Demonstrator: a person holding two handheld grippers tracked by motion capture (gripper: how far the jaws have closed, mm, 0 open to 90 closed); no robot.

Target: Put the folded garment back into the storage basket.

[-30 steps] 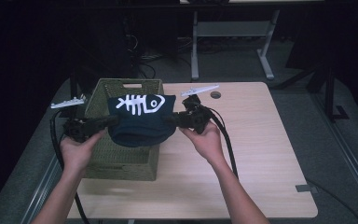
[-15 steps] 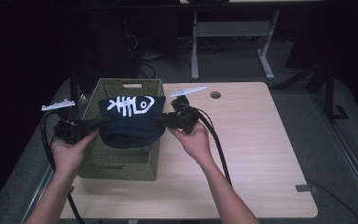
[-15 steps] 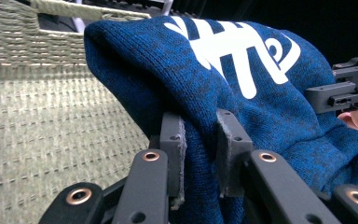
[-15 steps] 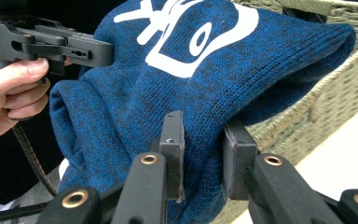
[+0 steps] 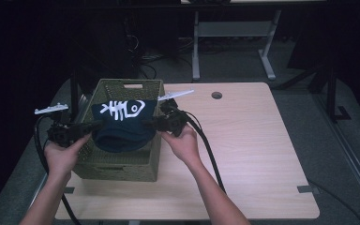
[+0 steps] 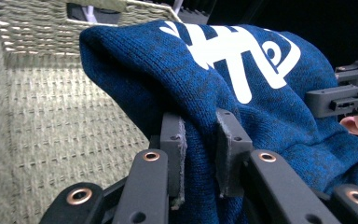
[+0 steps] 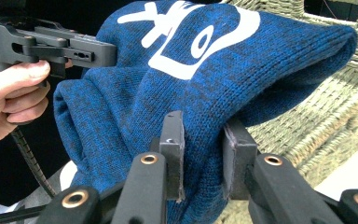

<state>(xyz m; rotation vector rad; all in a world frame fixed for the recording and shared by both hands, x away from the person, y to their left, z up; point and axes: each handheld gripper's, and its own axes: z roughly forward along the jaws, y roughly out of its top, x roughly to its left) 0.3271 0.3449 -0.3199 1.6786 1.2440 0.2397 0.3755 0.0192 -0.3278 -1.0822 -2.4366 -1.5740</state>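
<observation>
Dark floor and metal stands are surrounding a pale wooden table (image 5: 262, 154), where a woven green basket (image 5: 122, 166) is sitting at centre left of the high view. A dark blue knit hat (image 5: 122, 124) with a white fish-skeleton print is hanging over the basket's open top. The left gripper (image 5: 96, 125) and the right gripper (image 5: 149, 124) are each pinching a hat edge, jaws clamped on fabric. Bare tabletop is lying open to the right.
</observation>
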